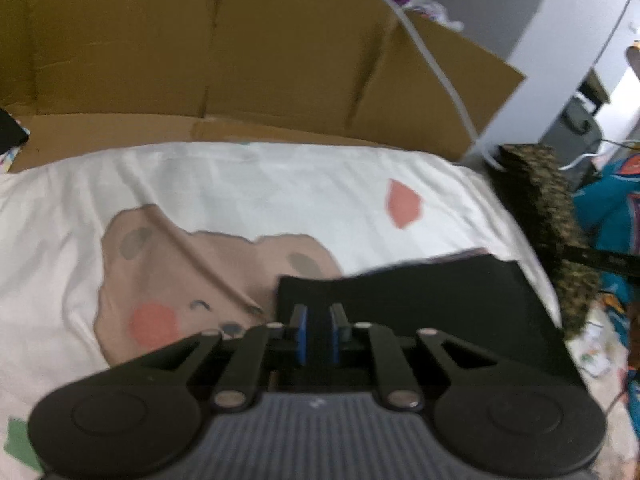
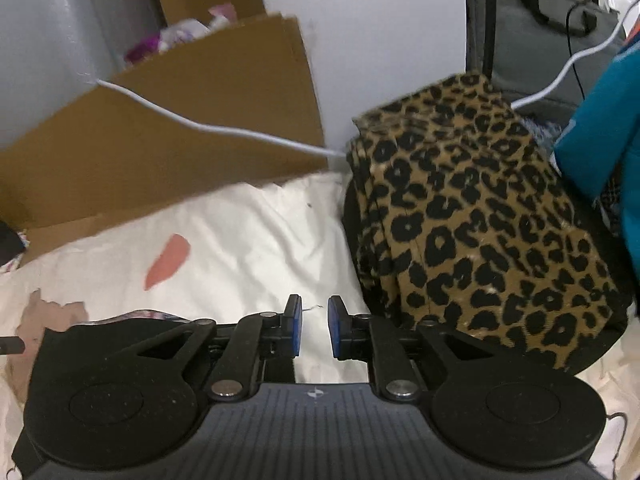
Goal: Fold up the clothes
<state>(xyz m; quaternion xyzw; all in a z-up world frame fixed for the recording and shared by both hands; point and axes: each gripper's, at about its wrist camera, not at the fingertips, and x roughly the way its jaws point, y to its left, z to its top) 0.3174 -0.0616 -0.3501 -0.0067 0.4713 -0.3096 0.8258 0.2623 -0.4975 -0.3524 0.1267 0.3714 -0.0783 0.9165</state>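
A folded black garment (image 1: pixel 420 300) lies on a white bedsheet (image 1: pixel 240 184) printed with a brown bear. My left gripper (image 1: pixel 319 334) hovers over the garment's near left part, jaws a narrow gap apart with nothing visibly between the blue pads. In the right wrist view the black garment (image 2: pixel 120 322) shows at lower left, partly hidden by the gripper body. My right gripper (image 2: pixel 314 330) is open and empty over the white sheet (image 2: pixel 240 240), to the right of the garment. A folded leopard-print garment (image 2: pixel 480 216) lies right of it, also in the left view (image 1: pixel 552 216).
A flattened cardboard box (image 1: pixel 200 52) stands against the wall behind the bed. A white cable (image 2: pixel 208 128) runs across it. Teal clothing (image 2: pixel 608 120) and a grey bag (image 2: pixel 552 28) are at the right. The bed's right edge (image 1: pixel 532 248) is near the garments.
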